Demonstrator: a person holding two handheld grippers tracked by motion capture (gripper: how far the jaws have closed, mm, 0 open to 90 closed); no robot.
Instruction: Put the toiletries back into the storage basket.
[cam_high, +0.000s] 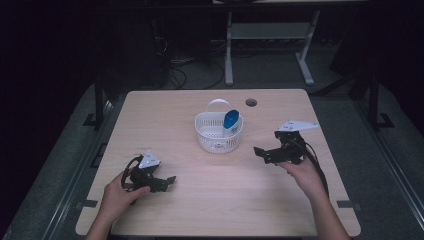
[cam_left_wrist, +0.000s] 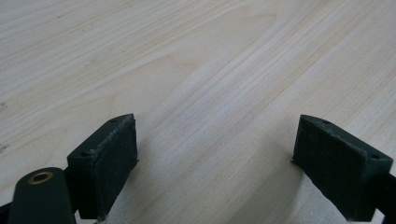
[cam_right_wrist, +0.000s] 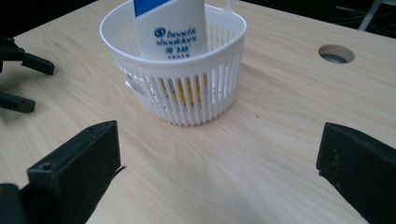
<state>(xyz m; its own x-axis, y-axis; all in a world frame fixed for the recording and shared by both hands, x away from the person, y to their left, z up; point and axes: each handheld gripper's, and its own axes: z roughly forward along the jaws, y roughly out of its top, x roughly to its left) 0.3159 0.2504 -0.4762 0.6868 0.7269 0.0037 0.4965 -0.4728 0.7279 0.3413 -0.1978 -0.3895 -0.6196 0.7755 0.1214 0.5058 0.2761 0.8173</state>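
A white slatted plastic basket (cam_high: 218, 134) with a handle stands in the middle of the wooden table. A white tube with a blue cap (cam_high: 231, 119) leans upright inside it. The right gripper view shows the basket (cam_right_wrist: 187, 100) close ahead and the tube (cam_right_wrist: 173, 28) with blue print; something yellow lies behind the slats. My right gripper (cam_high: 260, 155) is to the right of the basket, open and empty (cam_right_wrist: 219, 133), pointing at it. At the front left, my left gripper (cam_high: 167, 183) is held low over bare wood, jaws wide apart with nothing between them (cam_left_wrist: 217, 123).
A round cable hole (cam_high: 251, 102) sits in the table's far side behind the basket. The light wooden table (cam_high: 210, 210) ends near the person's forearms. A desk frame and cables stand on the dark floor beyond.
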